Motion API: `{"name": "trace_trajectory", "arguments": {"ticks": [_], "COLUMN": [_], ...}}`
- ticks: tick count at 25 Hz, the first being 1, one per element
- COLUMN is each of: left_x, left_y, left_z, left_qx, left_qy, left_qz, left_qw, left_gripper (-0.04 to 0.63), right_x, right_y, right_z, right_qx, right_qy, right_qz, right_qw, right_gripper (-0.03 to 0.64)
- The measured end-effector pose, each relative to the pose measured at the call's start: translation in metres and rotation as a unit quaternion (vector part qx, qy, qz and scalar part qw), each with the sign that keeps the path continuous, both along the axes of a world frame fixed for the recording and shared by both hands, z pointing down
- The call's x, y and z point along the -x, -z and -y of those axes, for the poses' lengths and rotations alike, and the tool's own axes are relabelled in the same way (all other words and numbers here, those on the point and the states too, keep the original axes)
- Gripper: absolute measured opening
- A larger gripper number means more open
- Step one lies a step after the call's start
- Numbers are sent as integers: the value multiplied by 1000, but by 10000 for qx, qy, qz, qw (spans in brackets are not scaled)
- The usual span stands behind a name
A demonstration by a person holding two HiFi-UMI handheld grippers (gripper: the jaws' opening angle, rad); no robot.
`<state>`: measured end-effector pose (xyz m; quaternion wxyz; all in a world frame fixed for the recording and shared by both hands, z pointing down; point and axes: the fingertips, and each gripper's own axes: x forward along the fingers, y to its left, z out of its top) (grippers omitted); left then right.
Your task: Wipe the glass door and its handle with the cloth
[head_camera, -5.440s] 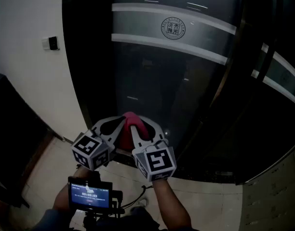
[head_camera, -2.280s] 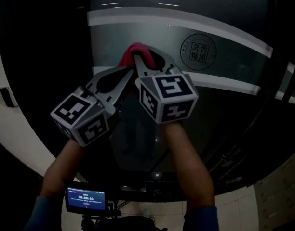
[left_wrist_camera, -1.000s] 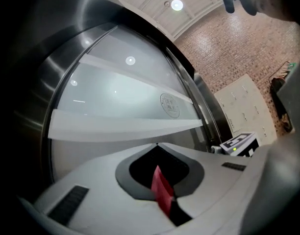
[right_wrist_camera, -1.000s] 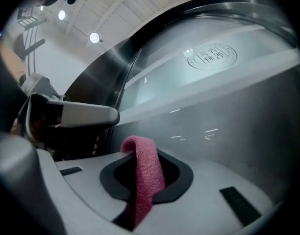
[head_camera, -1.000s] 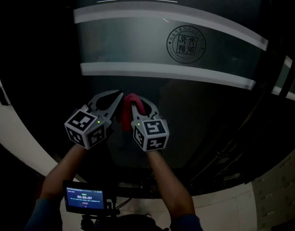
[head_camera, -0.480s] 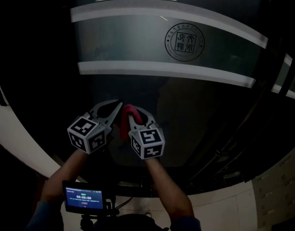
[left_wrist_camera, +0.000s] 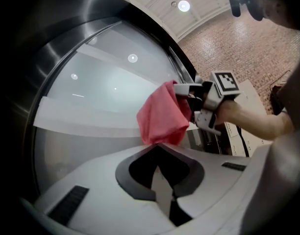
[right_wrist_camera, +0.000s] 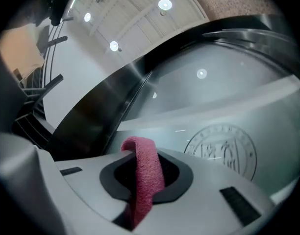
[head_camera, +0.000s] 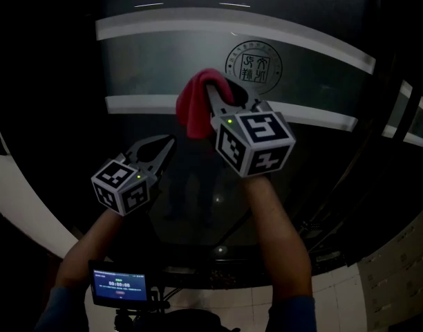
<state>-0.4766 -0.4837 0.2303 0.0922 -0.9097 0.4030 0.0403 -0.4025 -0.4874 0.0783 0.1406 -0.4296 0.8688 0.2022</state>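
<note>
I think the step in hand is wiping the glass. The right tongs are pinched shut on the red cloth. They hold it up against the door, on the lower white stripe, just left of the round stamp. The cloth hangs from the tips in a soft bunch. The left tongs are lower and to the left, near the glass. Their tips are together and there is nothing in them. I can't see a handle in any view. Next, I think the right tongs need to press the cloth on the glass and slide it across the stripes and the stamp. They need a tight pinch so the cloth does not slip out. The handle has to be found and wiped too
</note>
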Motion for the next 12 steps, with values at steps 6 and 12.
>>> {"name": "trace_trajectory", "arguments": {"ticks": [6, 12], "left_x": [-44, -50], "left_y": [8, 15], "left_z": [1, -6], "left_qx": [-88, -126], "left_qy": [-23, 29], "left_qz": [5, 19], "left_qw": [10000, 9999], "left_gripper": [11, 11], "right_x": [-60, -79], "right_y": [96, 142], "right_z": [4, 3], "right_qx": [-536, -681], "right_qy": [-357, -543], "right_qz": [-181, -143], "right_qw": [9978, 9961], "right_gripper": [26, 26]}}
